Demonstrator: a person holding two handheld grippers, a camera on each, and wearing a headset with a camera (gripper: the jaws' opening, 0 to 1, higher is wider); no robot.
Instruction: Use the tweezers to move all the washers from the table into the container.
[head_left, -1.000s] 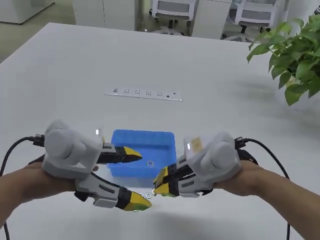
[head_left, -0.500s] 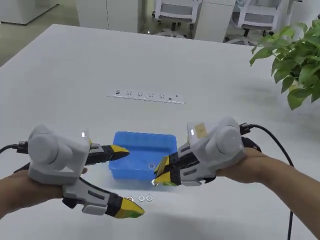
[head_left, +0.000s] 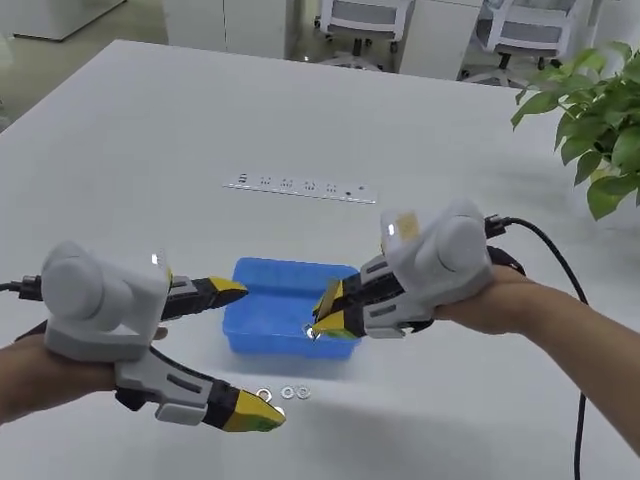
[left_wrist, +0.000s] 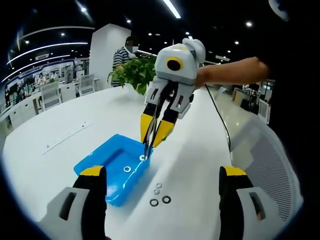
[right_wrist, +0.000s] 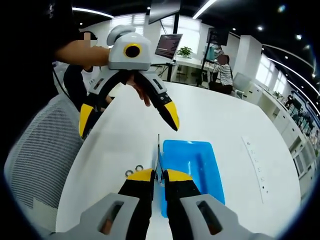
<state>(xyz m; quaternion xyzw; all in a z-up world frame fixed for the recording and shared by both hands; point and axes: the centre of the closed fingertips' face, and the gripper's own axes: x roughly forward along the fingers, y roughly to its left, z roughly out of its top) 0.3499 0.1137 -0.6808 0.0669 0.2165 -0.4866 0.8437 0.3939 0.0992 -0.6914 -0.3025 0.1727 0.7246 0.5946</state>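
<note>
— At six o'clock from the blue container (head_left: 275, 300), on the table (head_left: 450, 150): three washers (head_left: 288, 393), close together.
— Inside?
— One more washer (left_wrist: 127, 169), flat on its floor.
— Right gripper (head_left: 330, 312)?
— Clenched on the tweezers (right_wrist: 158, 150), tips over the container's near rim. Washer in the tips? Cannot tell.
— Left gripper (head_left: 252, 353)?
— Released, spread wide at eight o'clock, grasping nothing.

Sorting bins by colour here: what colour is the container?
Blue. The container shows best in the head view.
</note>
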